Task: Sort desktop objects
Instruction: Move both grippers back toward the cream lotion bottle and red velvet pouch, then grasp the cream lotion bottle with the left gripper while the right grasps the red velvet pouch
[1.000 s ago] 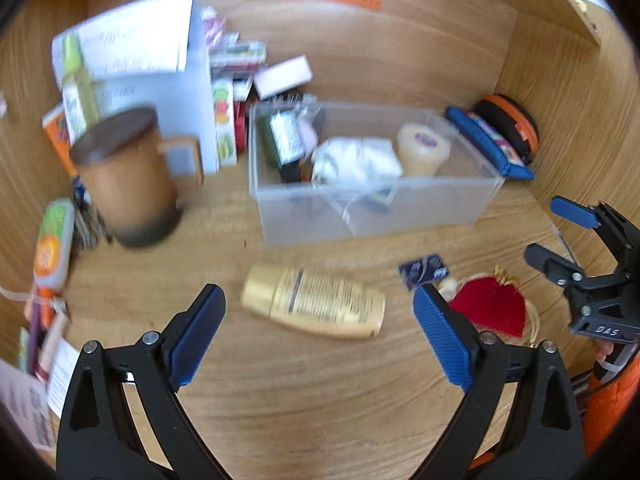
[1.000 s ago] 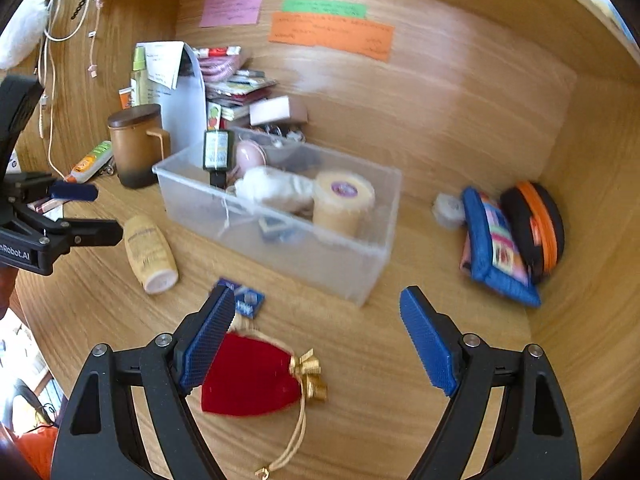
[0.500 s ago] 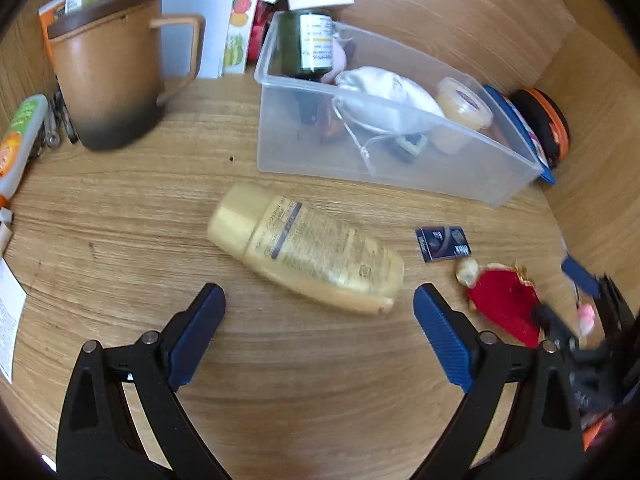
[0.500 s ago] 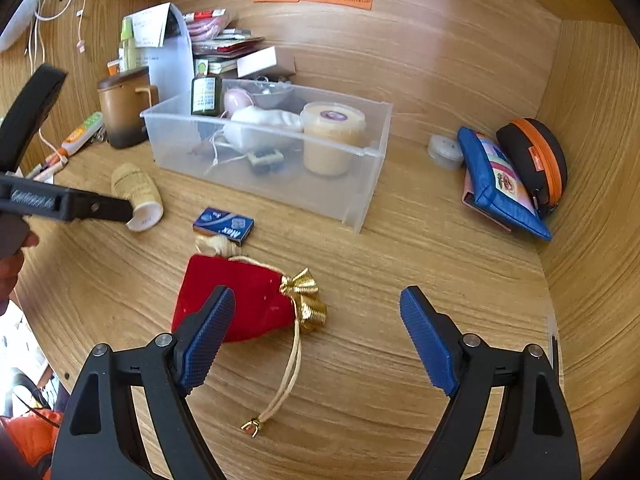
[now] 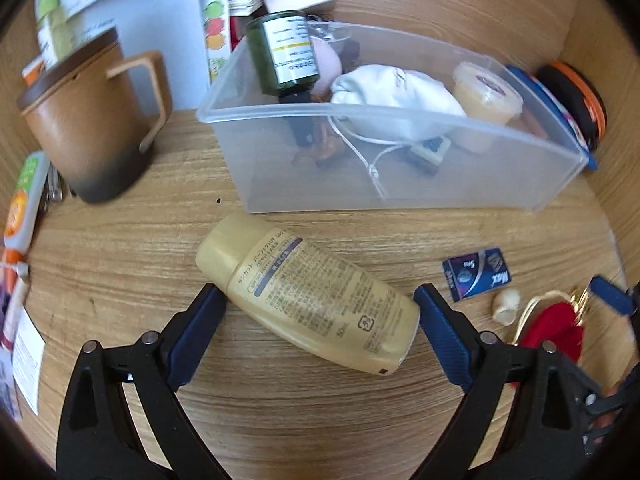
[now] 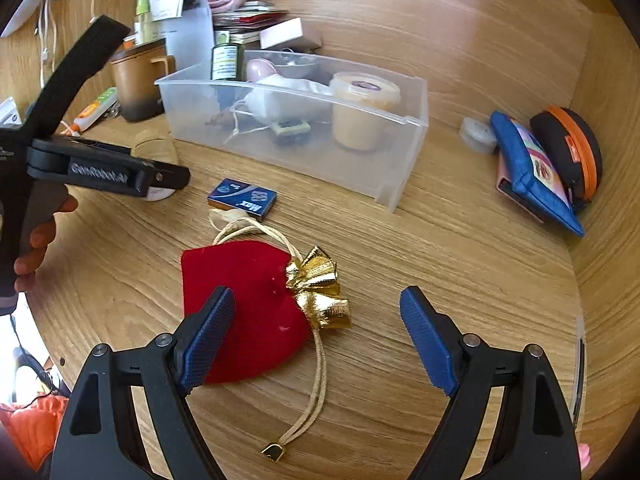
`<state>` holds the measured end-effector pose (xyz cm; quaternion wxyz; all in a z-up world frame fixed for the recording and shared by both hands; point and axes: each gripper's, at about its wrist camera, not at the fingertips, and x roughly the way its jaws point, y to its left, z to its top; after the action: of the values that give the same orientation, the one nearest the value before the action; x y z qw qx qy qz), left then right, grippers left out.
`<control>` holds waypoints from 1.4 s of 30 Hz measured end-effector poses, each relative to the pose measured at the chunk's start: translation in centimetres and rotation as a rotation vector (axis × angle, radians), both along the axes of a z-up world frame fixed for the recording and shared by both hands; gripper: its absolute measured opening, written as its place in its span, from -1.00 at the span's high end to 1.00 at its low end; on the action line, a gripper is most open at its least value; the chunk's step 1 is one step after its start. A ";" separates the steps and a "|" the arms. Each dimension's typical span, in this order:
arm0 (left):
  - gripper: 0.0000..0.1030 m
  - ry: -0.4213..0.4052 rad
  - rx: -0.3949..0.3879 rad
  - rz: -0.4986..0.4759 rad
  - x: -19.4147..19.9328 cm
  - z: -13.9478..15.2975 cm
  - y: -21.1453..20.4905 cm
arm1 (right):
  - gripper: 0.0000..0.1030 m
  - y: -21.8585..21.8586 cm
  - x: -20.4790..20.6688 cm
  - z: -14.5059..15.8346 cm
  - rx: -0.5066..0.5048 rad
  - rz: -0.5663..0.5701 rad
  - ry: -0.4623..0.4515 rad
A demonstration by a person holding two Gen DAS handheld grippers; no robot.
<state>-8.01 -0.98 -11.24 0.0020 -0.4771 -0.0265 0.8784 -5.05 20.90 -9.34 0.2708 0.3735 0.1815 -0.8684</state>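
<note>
A cream lotion bottle (image 5: 308,292) lies on its side on the wooden desk, between the open jaws of my left gripper (image 5: 320,332). A red velvet pouch (image 6: 244,304) with a gold bow lies between the open jaws of my right gripper (image 6: 316,332); it also shows in the left wrist view (image 5: 560,328). A small blue Max box (image 6: 242,196) lies beyond the pouch, also in the left wrist view (image 5: 476,274). A clear plastic bin (image 5: 400,184) behind holds a green bottle, a white pouch and a cream tub.
A brown lidded mug (image 5: 84,120) stands left of the bin. Papers and boxes (image 5: 224,12) pile up behind. A blue pouch (image 6: 532,172) and an orange-trimmed case (image 6: 572,152) lean in the right corner. The left gripper's body (image 6: 100,168) shows at left in the right wrist view.
Both grippers have moved down and forward. The left one now straddles the lotion bottle and the right one straddles the red pouch. Both stay open.
</note>
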 end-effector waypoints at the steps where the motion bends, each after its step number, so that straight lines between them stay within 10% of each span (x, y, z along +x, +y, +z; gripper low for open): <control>1: -0.85 0.001 -0.015 -0.012 0.1 -0.1 0.1 | -0.60 -0.1 0.0 -0.1 0.001 0.004 -0.006; 8: -0.65 -0.001 -0.053 -0.137 0.8 -0.1 0.0 | -0.56 -0.2 -1.5 -0.9 -0.036 0.001 -0.141; 15: -0.29 -0.020 -0.049 -0.214 1.9 0.5 -1.5 | 0.39 -0.7 -1.4 -0.4 -0.014 0.043 -0.123; 21: 0.07 -0.052 -0.040 -0.253 3.7 1.1 -3.4 | 0.56 -0.9 -1.1 0.2 -0.008 0.061 -0.080; 36: -0.53 -0.151 0.042 -0.148 0.4 1.3 -5.1 | 0.65 -0.4 -0.7 3.0 -0.017 0.065 0.032; 42: -0.78 -0.161 -0.041 -0.105 -2.1 0.5 -4.5 | 0.66 -0.1 -1.2 4.1 -0.038 0.073 0.056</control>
<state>-10.15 -5.45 -10.75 0.0361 -0.5469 0.0166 0.8363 -6.27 20.84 -5.22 0.3042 0.3369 0.1860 -0.8714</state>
